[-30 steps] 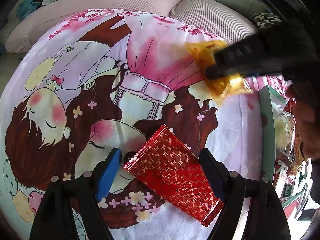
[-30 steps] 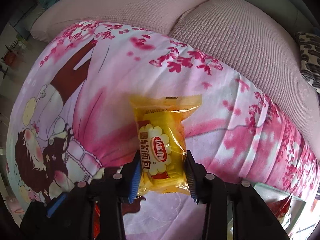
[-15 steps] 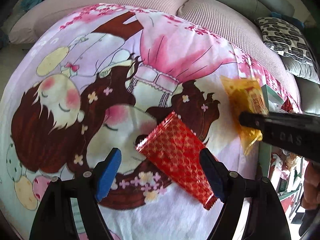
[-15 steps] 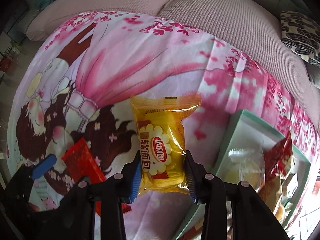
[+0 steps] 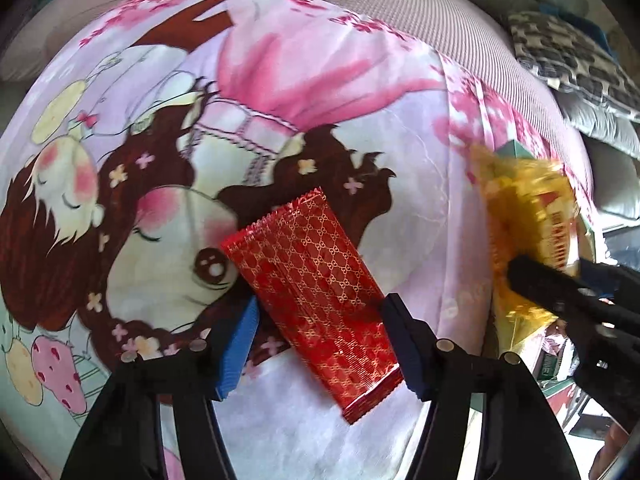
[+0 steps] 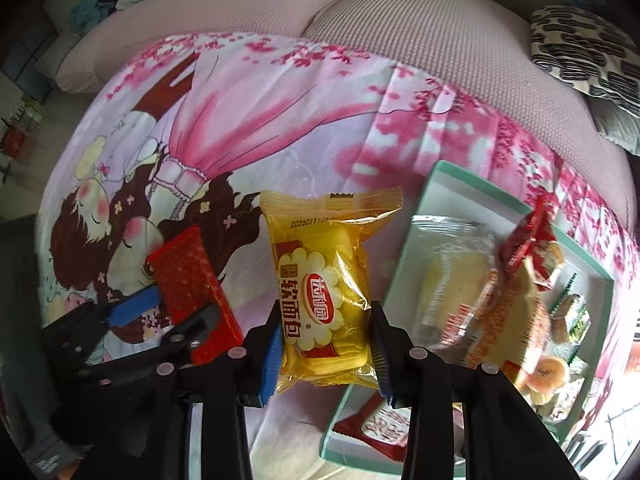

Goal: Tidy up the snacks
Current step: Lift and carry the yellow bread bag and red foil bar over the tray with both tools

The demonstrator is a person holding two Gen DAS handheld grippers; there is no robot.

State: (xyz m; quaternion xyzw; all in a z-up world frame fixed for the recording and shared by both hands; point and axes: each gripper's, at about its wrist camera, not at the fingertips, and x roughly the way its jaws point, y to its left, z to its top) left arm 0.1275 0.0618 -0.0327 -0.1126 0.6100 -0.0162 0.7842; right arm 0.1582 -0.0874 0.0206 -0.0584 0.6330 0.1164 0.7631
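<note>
A pink sofa (image 6: 432, 40) fills the far part of the scene, with a patterned cushion (image 6: 588, 52) at its far right. A cartoon-printed blanket (image 6: 280, 128) covers the seat in front. On the blanket at the right lies an open green-rimmed box (image 6: 472, 178), crowded with wrapped snacks (image 6: 516, 276). The right gripper (image 6: 326, 354) pinches a yellow bread packet (image 6: 320, 288) by its sides and holds it just left of the box, over its near corner. The left gripper (image 5: 320, 344) points down at a red packet (image 5: 316, 292) lying flat on the blanket; its jaws have just been closing around the packet. The far-side pad meets the packet's edge; contact at the blue pad is unclear.
</note>
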